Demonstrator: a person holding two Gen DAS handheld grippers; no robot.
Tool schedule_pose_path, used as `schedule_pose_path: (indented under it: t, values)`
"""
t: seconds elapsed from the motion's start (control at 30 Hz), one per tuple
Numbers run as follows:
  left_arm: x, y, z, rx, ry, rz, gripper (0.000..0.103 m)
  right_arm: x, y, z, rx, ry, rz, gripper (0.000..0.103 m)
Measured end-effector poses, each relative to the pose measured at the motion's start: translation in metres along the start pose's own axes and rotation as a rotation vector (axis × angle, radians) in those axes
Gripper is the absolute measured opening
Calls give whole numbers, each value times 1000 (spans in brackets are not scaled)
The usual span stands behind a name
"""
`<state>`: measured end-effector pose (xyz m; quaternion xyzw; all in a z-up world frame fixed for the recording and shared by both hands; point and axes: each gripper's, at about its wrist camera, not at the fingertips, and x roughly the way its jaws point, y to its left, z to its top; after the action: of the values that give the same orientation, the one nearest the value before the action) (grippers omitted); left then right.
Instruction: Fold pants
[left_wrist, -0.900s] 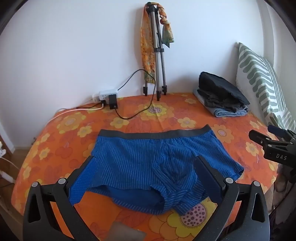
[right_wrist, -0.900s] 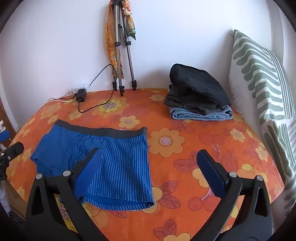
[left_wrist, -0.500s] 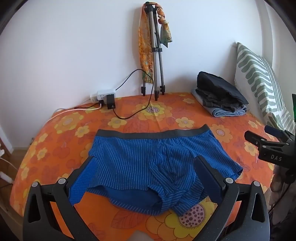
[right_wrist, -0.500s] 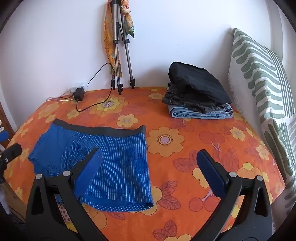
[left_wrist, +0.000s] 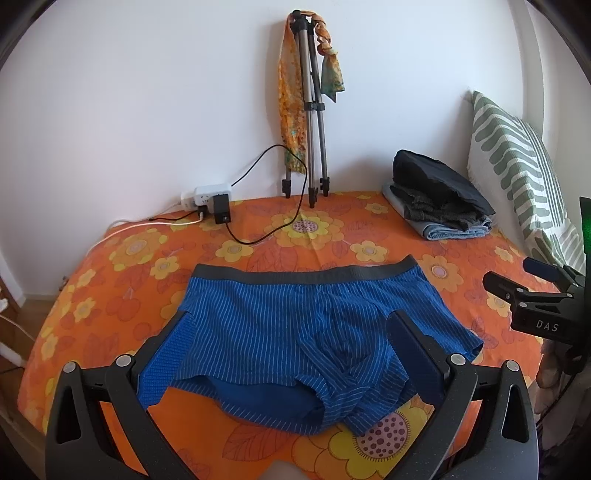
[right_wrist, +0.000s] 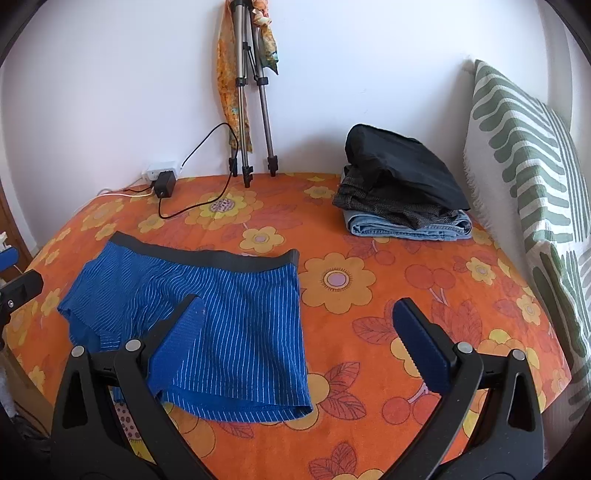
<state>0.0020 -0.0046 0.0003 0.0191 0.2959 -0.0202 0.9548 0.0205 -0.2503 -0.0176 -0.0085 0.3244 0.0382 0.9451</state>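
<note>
Since the earlier views the left gripper (left_wrist: 291, 354) sits slightly farther back and leftward, so the blue striped shorts (left_wrist: 306, 343) appear a little higher in its view. The right gripper (right_wrist: 303, 332) edges rightward; the shorts (right_wrist: 207, 332) lie unmoved.

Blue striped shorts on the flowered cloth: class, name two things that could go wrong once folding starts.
1. The blue striped shorts lie rumpled at the crotch and near hem, so a fold might trap those wrinkles.
2. Both the left gripper and the right gripper are open above the orange flowered cloth; a low pinch could catch it too.
</note>
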Motion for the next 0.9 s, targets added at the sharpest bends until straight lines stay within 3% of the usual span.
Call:
schedule_pose_path:
  t: [0.9]
  values:
    - [-1,-5,1,6,-13,-16,103,1,-1,-1,8,9,9,103]
